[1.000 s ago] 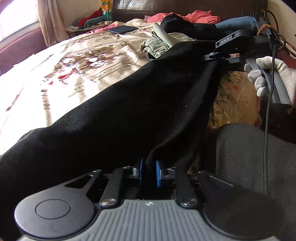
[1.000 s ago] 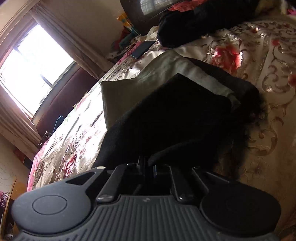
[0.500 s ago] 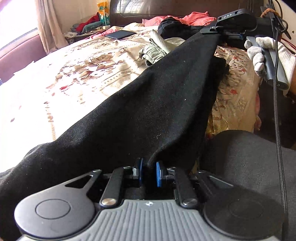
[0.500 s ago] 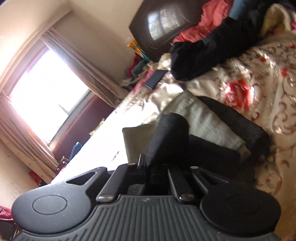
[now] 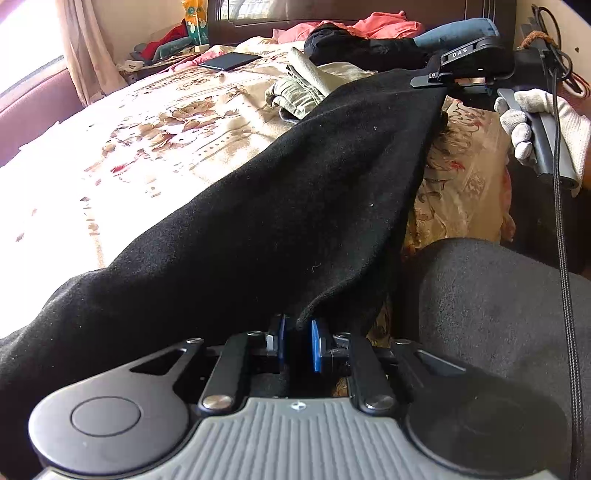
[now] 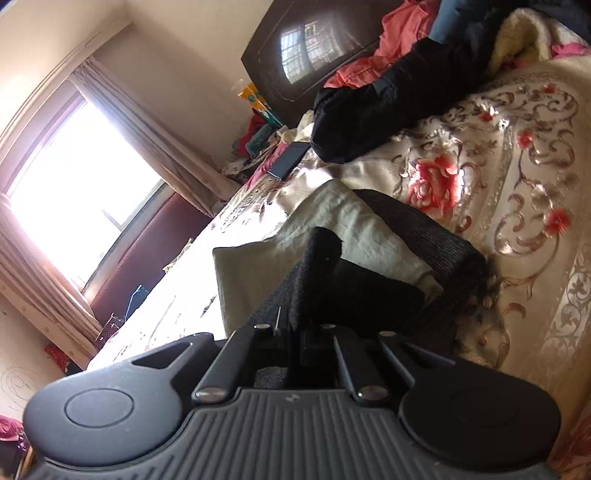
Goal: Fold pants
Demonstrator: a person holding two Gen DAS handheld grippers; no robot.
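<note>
Compared with the frame half a second earlier, the right gripper (image 5: pixel 439 75) sat lower against the headboard (image 5: pixel 332 14), and the black pants (image 5: pixel 295 206) hung with more slack between the two grippers. One second earlier, the right end of the pants had been lower than in the present frame.

The left wrist view showed the pants spanning the bed (image 5: pixel 155 122) from the left gripper (image 5: pixel 298 343) up to the right gripper, with the gloved right hand (image 5: pixel 532 122) on its handle. Only this view showed that span and hand. The right wrist view alone showed the window (image 6: pixel 62 177) and a folded pale green garment (image 6: pixel 332 229) lying on the bed just beyond the pants (image 6: pixel 343 291).

The blue fingers (image 5: pixel 316 345) of the left gripper were nearly closed, clamping a bunched edge of the pants. The right gripper (image 6: pixel 299 332) was likewise closed on the black fabric, which rose in a fold between its fingers. A phone (image 5: pixel 229 61) lay on the bed near the headboard.
</note>
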